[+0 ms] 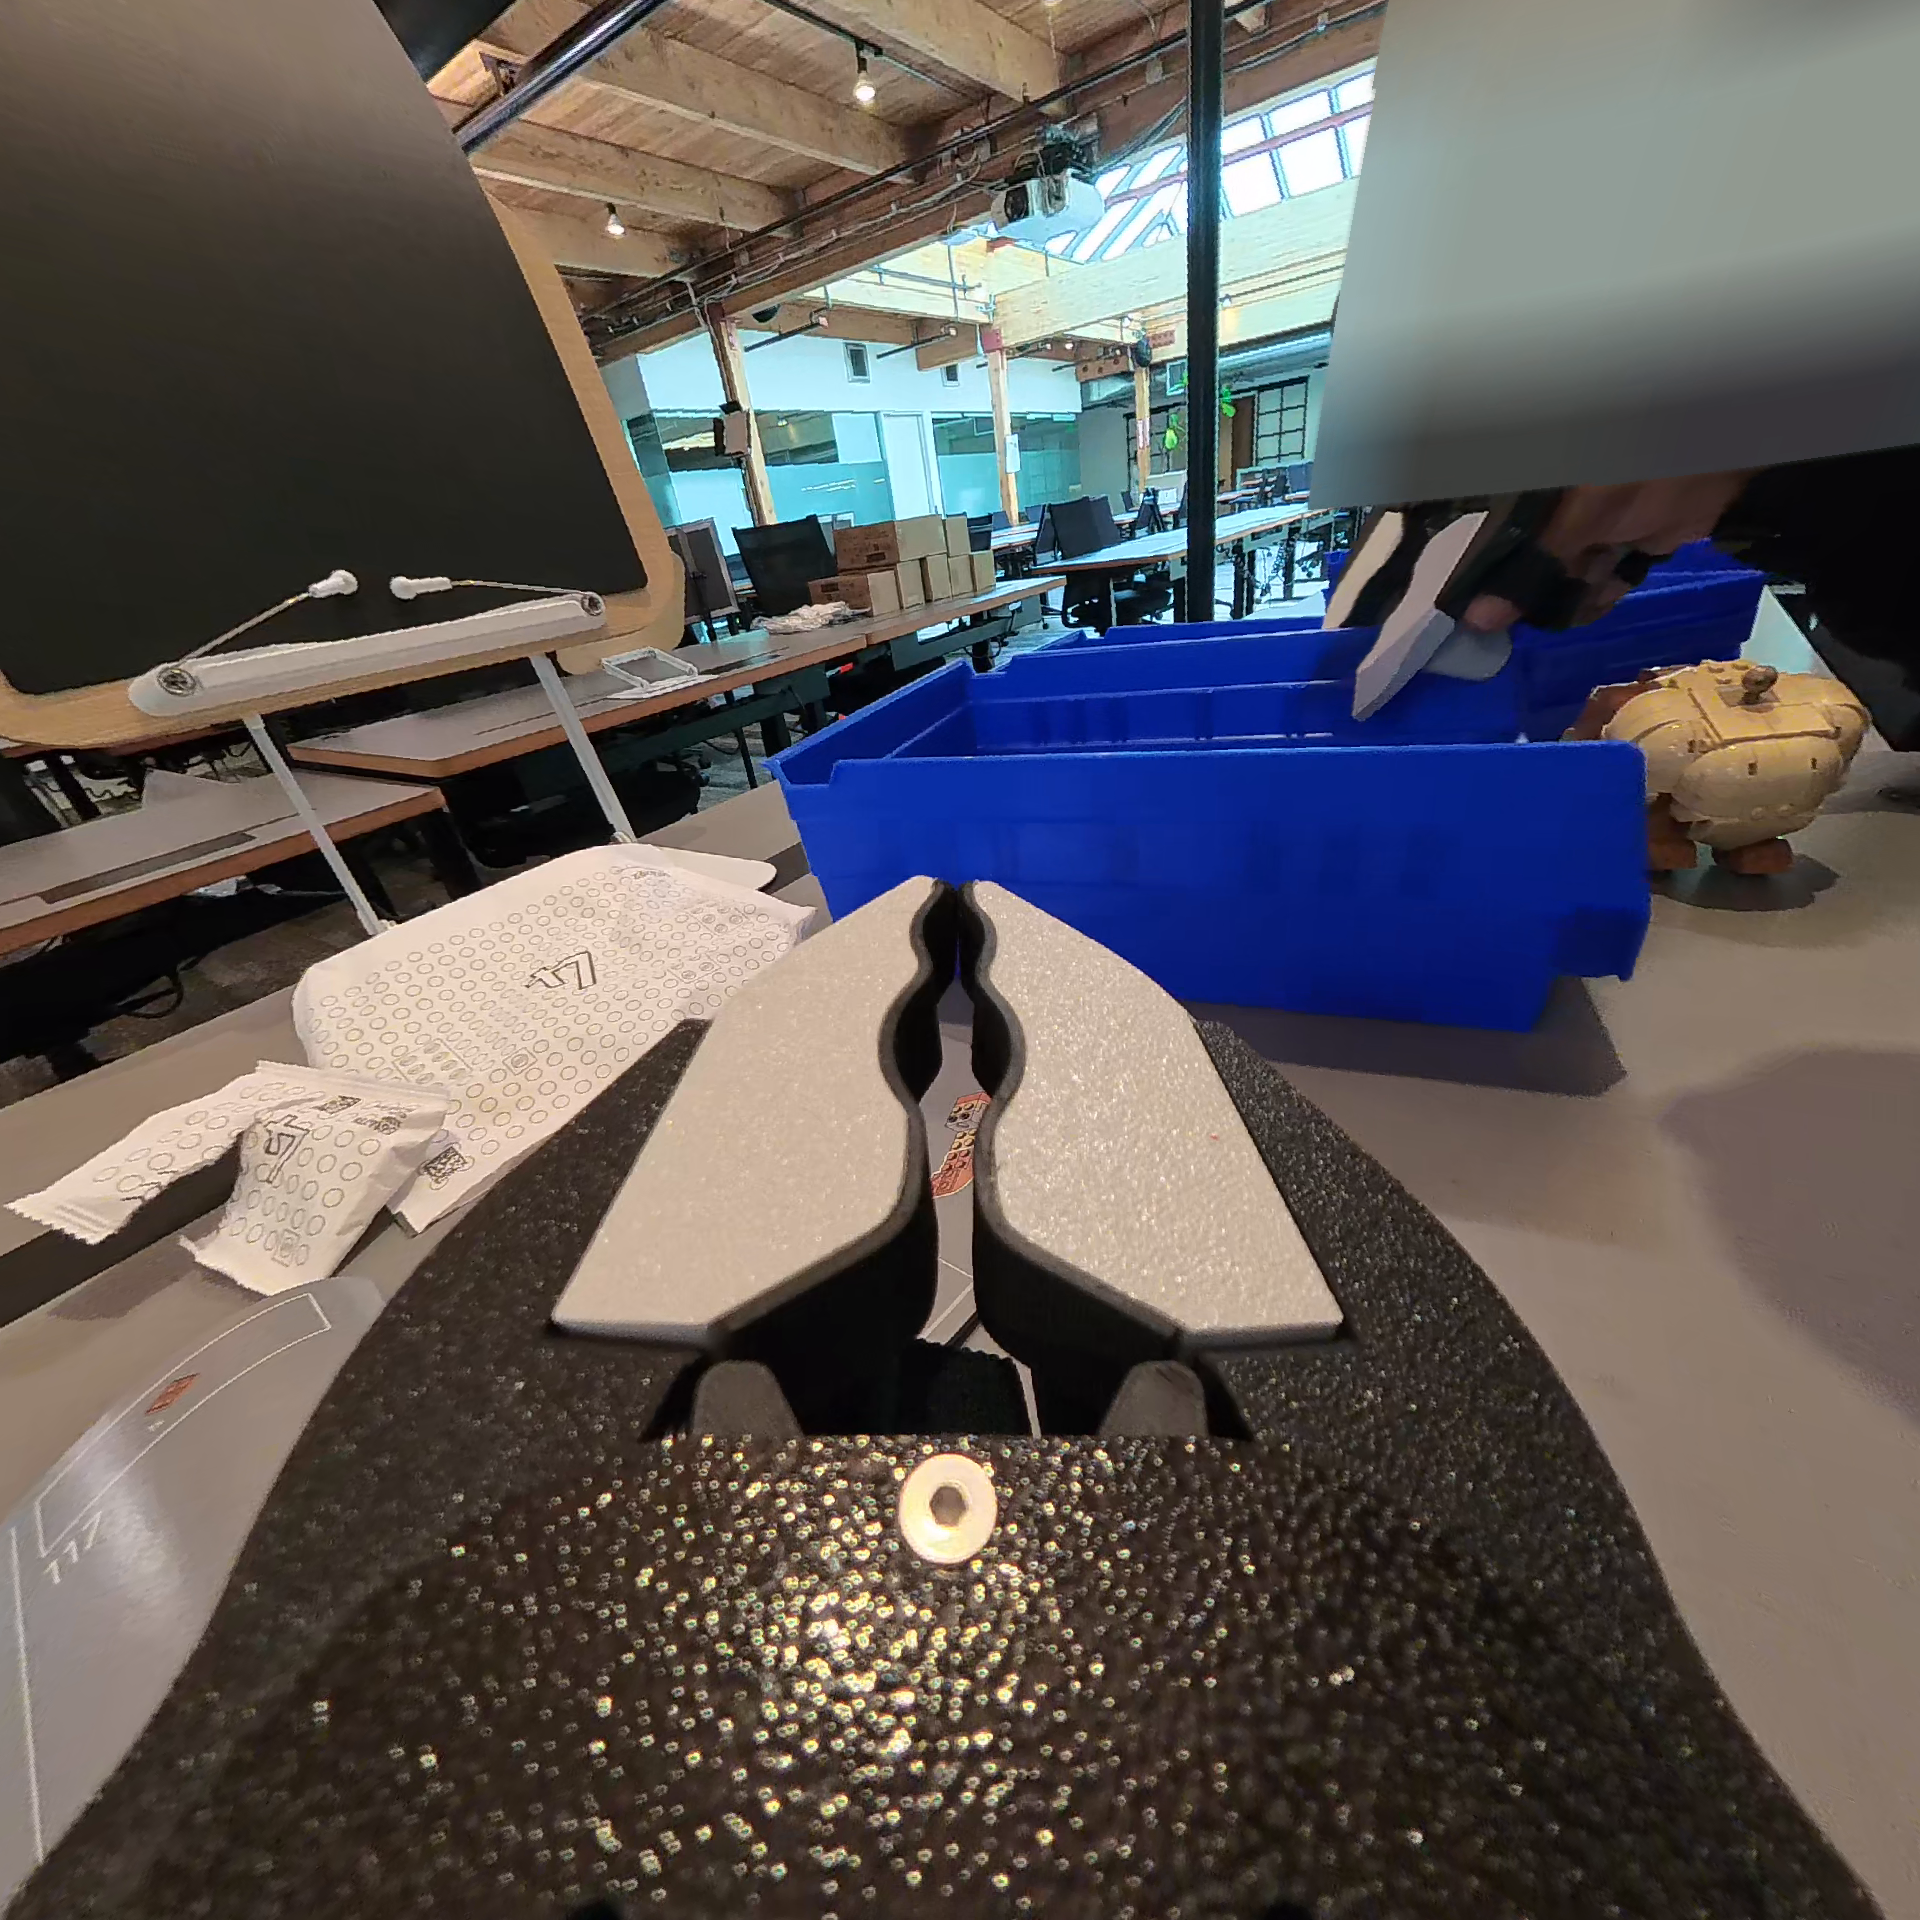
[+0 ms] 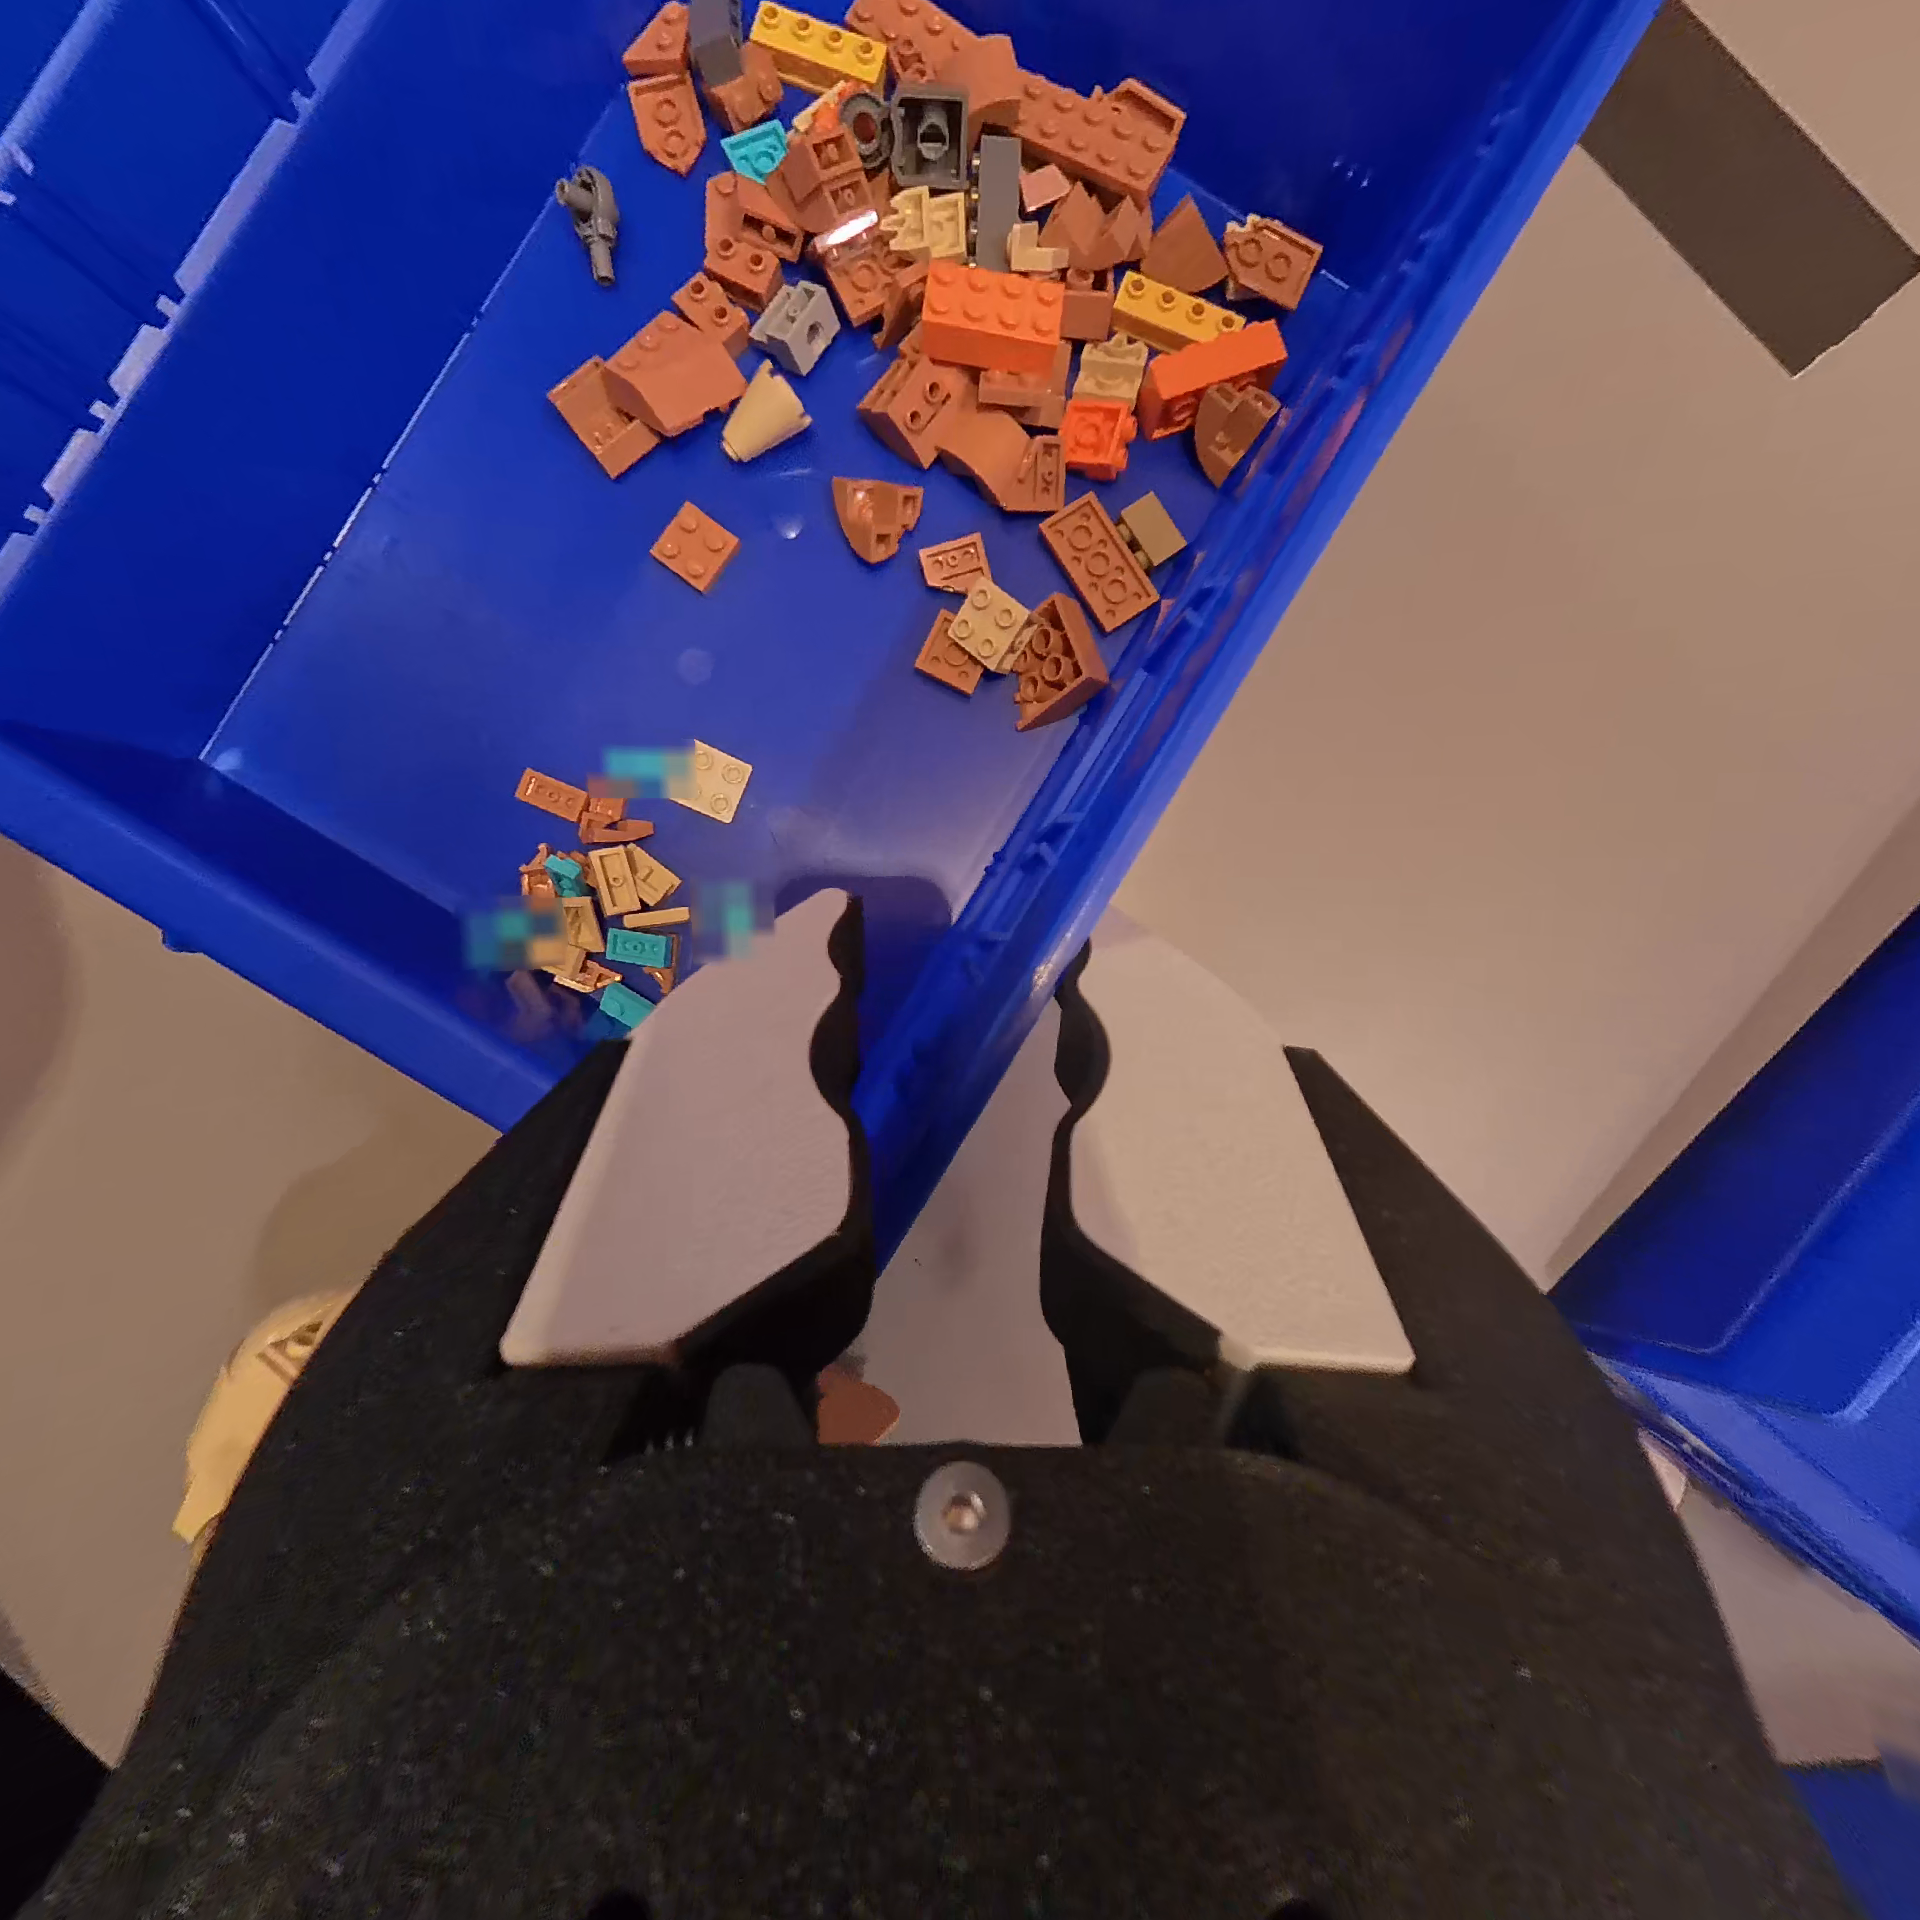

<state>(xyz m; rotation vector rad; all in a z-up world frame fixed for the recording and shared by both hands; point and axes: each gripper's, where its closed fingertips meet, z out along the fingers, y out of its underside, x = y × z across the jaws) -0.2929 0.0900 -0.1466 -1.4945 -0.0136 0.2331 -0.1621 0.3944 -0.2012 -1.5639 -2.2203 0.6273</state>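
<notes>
The right gripper (image 2: 961, 945) hangs over the near corner of a blue bin (image 2: 343, 499), jaws spread and astride its right wall (image 2: 1049, 935): one fingertip is inside the bin, the other outside above the grey table (image 2: 1558, 727), and a gap shows between the outer pad and the wall, so nothing is pinched. The wall's long axis runs from 6 o'clock up toward 1 o'clock, passing between the fingers. Nearest the inner fingertip, at about 10 o'clock, lies a small cluster of flat tan, teal and brown plates (image 2: 597, 904); the main heap of brown, orange and yellow bricks (image 2: 956, 281) sits farther off at 12 o'clock, toward the bin's far end. A second blue bin (image 2: 1766, 1247) stands at 3 o'clock. The left gripper (image 1: 956, 894) has its jaws pressed together with nothing between the tips, low over the table, well apart from the bricks; a blue bin (image 1: 1247, 883) stands just beyond its tips at 1 o'clock, white printed bags (image 1: 540, 987) lie at 10 o'clock, and a tan brick-built model (image 1: 1735, 748) sits at 2 o'clock. The right gripper is much the nearer to the bricks.
</notes>
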